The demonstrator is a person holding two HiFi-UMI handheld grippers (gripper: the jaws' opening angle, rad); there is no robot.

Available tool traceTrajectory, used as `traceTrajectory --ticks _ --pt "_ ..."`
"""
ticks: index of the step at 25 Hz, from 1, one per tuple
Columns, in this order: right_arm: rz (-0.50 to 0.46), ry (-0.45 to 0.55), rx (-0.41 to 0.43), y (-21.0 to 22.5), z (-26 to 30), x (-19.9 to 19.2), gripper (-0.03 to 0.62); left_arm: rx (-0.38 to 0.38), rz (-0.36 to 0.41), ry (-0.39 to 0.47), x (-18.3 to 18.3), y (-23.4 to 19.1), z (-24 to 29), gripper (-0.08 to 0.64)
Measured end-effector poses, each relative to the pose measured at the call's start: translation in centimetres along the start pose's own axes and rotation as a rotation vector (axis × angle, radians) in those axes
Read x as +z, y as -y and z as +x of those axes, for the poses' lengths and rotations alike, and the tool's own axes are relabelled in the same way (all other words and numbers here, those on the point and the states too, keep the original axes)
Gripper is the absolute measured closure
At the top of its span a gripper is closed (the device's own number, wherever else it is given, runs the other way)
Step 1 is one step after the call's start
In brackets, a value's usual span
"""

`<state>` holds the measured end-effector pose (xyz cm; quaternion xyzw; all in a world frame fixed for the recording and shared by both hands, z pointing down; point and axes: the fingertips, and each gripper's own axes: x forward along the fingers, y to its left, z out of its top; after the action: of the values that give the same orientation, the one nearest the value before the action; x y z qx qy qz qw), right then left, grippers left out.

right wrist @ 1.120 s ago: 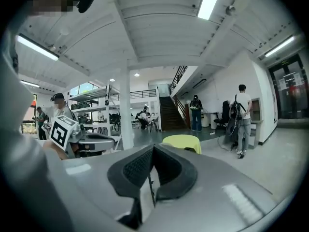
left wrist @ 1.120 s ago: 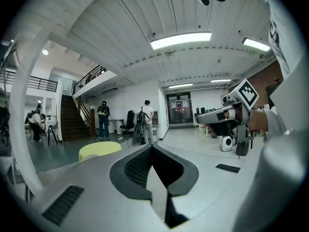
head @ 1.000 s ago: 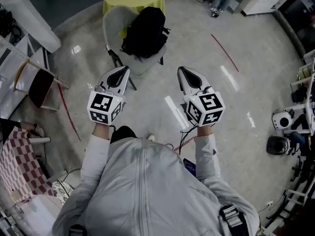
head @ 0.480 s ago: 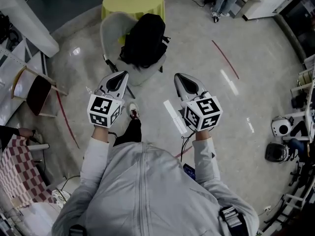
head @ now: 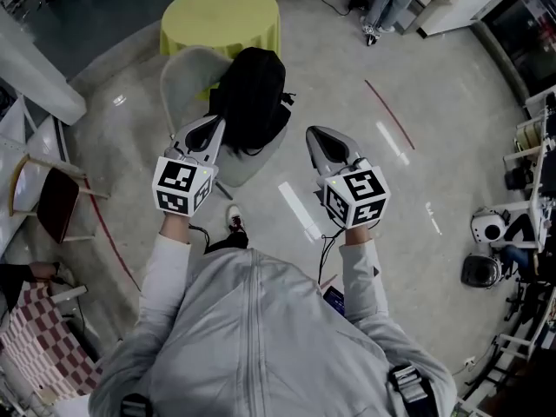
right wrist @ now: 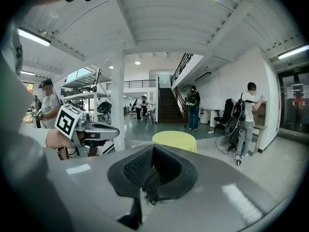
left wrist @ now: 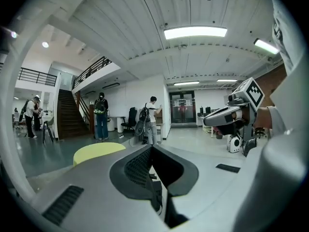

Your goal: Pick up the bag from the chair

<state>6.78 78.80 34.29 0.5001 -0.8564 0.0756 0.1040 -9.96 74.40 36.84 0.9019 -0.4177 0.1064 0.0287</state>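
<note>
Bag: a black backpack (head: 252,98) in the upper middle of the head view. It sits on the seat of the chair and covers most of it.
Chair: a pale shell chair (head: 184,69) with its curved backrest showing to the left of the bag. The front edge of the seat shows below the bag.
Left gripper: the left gripper (head: 217,125) has its 2 jaws pressed together with nothing between them. In the head view its tip lies over the chair's lower left edge, just beside the bag. Whether it touches the bag or the chair cannot be told.
Right gripper: the right gripper (head: 314,132) has its jaws closed and empty. It is to the right of the chair over bare floor, apart from the bag.
Table: a round yellow table (head: 221,16) is just beyond the chair at the top of the head view. It also shows past the jaws in both gripper views.
Person: a grey jacket (head: 252,337) fills the lower middle of the head view. 1 shoe (head: 234,219) shows on the floor between the arms.
Floor: pale and glossy, with a thin red line (head: 388,114) at the upper right.
Left edge: a wooden-framed seat (head: 54,200) is at the middle left and a red-and-white checked cloth (head: 39,354) at the lower left.
Background: people (left wrist: 101,116) stand near a staircase (left wrist: 67,116) in the left gripper view.
</note>
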Motion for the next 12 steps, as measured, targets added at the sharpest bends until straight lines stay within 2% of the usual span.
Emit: traceTrajectory --ticks 12 --pt "0.082 -0.02 -0.073 5.7 11.8 1.6 0.58 -0.047 -0.005 -0.043 -0.3 -9.7 9.1 0.555"
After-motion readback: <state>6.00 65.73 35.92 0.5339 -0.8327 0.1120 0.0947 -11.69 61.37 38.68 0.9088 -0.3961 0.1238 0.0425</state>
